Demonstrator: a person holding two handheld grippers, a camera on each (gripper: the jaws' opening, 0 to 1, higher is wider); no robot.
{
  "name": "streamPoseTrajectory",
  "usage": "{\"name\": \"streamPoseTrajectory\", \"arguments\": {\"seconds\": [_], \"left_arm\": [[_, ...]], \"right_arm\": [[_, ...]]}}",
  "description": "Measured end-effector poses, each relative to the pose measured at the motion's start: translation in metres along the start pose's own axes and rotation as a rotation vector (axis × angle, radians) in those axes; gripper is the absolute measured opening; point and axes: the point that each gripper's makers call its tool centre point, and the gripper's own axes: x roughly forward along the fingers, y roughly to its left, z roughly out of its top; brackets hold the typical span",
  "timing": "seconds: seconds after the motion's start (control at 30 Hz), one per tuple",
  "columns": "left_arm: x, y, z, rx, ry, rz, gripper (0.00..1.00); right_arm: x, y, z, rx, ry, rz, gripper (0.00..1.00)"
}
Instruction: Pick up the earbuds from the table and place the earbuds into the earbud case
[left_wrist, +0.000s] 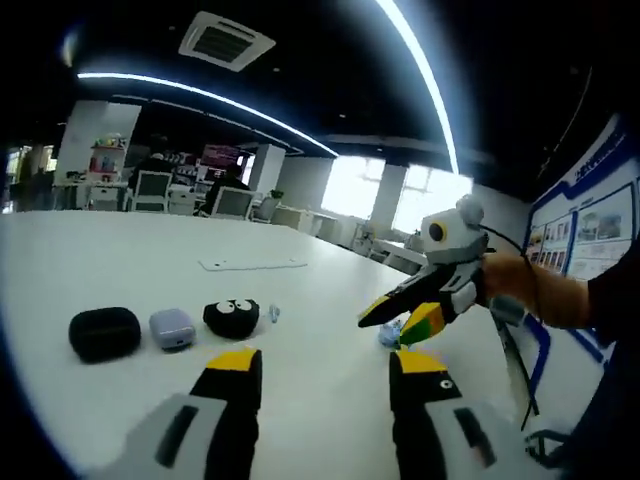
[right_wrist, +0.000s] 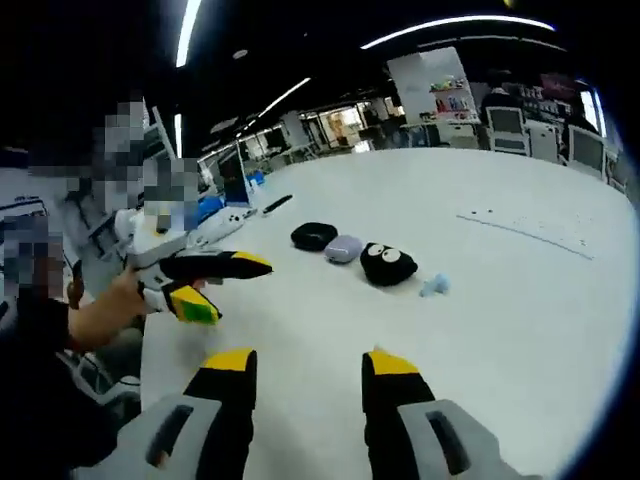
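Note:
On the white table (left_wrist: 120, 260) stand a black case (left_wrist: 105, 332), a lavender earbud case (left_wrist: 172, 327) and a black pouch with cartoon eyes (left_wrist: 232, 317) in a row. A small light-blue earbud (left_wrist: 273, 313) lies just right of the pouch. My left gripper (left_wrist: 325, 365) is open above the table, nearer than the row. The right gripper (left_wrist: 392, 322), held by a hand, is open, with another small blue piece (left_wrist: 389, 334) at its tips, partly hidden. In the right gripper view the earbud (right_wrist: 434, 287), lavender case (right_wrist: 344, 248) and pouch (right_wrist: 388, 264) lie ahead of my open right gripper (right_wrist: 310, 365).
A flat white sheet (left_wrist: 250, 264) lies farther back on the table. A dark pen-like item (right_wrist: 277, 203) sits near the table's far left edge. Desks, monitors and chairs (left_wrist: 150, 188) stand beyond. The left gripper (right_wrist: 222, 285) and a person's hand (right_wrist: 110, 305) are at left.

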Motion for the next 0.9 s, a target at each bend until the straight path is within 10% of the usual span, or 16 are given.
{"name": "streamPoseTrajectory", "arguments": {"seconds": [0.5, 0.9], "left_arm": [[-0.058, -0.039, -0.046, -0.052, -0.008, -0.022, 0.64], [-0.077, -0.051, -0.083, -0.133, 0.004, 0.017, 0.63]], "right_arm": [[-0.081, -0.018, -0.057, -0.034, -0.140, -0.269, 0.47], [-0.102, -0.060, -0.075, 0.090, -0.216, -0.244, 0.47]]}}
